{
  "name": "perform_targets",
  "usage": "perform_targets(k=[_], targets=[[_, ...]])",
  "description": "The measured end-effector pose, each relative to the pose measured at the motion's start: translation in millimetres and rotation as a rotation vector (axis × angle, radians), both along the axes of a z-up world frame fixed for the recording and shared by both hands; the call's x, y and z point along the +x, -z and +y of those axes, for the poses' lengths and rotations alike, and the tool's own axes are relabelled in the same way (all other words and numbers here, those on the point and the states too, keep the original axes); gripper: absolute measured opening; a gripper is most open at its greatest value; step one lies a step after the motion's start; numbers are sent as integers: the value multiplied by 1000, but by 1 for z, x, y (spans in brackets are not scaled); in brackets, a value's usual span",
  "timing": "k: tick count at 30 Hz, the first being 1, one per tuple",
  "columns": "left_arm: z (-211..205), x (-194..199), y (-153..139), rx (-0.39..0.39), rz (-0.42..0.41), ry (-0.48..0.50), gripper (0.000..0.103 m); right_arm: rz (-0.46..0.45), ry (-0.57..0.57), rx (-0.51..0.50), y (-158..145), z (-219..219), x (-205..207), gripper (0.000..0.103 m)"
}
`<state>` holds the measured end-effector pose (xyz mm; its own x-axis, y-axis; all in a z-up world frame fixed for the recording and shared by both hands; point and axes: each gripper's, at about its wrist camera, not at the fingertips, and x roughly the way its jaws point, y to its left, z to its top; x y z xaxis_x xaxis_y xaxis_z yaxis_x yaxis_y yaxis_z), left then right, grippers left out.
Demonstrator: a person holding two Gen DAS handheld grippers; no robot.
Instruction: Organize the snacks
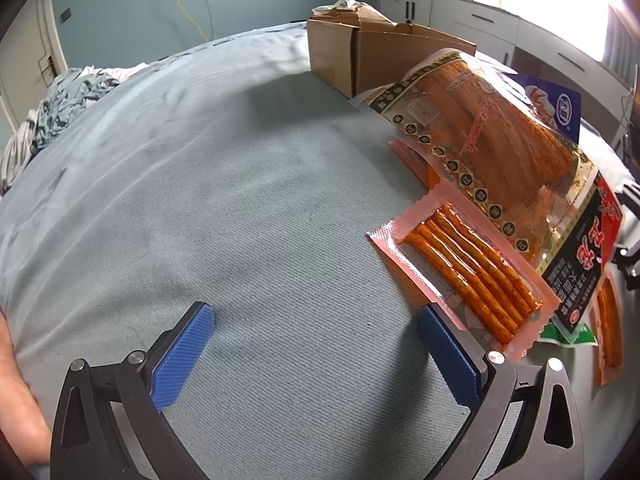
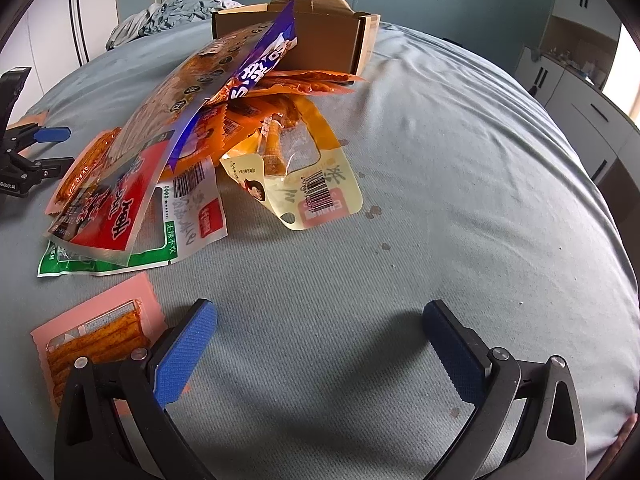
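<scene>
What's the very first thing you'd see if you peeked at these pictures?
A messy heap of bright orange and red snack packets spills across the grey-blue bedspread, right in front of an open cardboard box. Nearer, a pink packet of spicy orange sticks lies flat beside the left tool. Both it and the right tool are wide open, holding nothing.

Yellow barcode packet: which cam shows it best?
Right wrist: the yellow barcode packet lies fully visible on the bedspread, barcode readable. In the left wrist view the snack pile hides it.
</scene>
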<state>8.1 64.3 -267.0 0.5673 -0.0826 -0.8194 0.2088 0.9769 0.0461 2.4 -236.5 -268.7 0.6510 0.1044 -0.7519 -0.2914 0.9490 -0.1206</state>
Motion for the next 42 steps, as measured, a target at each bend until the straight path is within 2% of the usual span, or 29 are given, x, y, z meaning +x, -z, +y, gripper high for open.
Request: perform_targets(k=[5, 9, 13, 15, 17, 19, 22, 24, 28, 29, 31, 33, 35, 36, 39, 42], targets=[[1, -1, 0, -1, -4, 0, 103, 59, 59, -10, -4, 2, 6, 103], [2, -1, 0, -6, 3, -5, 103, 153, 122, -18, -8, 6, 16, 103], [0, 8, -2, -11, 55, -35, 103, 261, 94, -43, -14, 12, 32, 103], [-3, 15, -5, 6, 90, -47, 103, 282, 82, -51, -19, 12, 35, 103], [-4, 20, -12, 24, 105, -82, 103, 265, 87, -55, -34, 10, 33, 103], [-4, 22, -26, 23, 78, -109, 103, 242, 75, -56, -53, 8, 27, 103], [-7, 27, -66, 16, 6, -94, 103, 211, 79, -91, -85, 9, 18, 103], [-15, 32, -102, 77, -60, -74, 103, 216, 83, -79, -107, 13, 13, 103], [-37, 33, -176, 215, -171, -1, 103, 231, 105, 22, -163, 25, 5, 103], [-41, 32, -187, 215, -176, 20, 103, 216, 118, 33, -180, 31, 3, 103], [-49, 25, -218, 163, -158, 102, 103, 175, 151, 41, -210, 39, -5, 103], [-50, 16, -250, 39, -148, 193, 103, 135, 189, 61, -234, 44, -12, 103], [-53, 4, -267, -30, -161, 229, 103, 54, 236, 77, -258, 45, -26, 103], [-52, 3, -272, -34, -170, 223, 103, -29, 256, 75, -273, 48, -33, 103], [-50, 11, -274, -8, -195, 174, 103, -162, 307, 34, -289, 55, -51, 103], [-51, 25, -264, 67, -160, 120, 103, -96, 283, 37, -287, 58, -52, 103]])
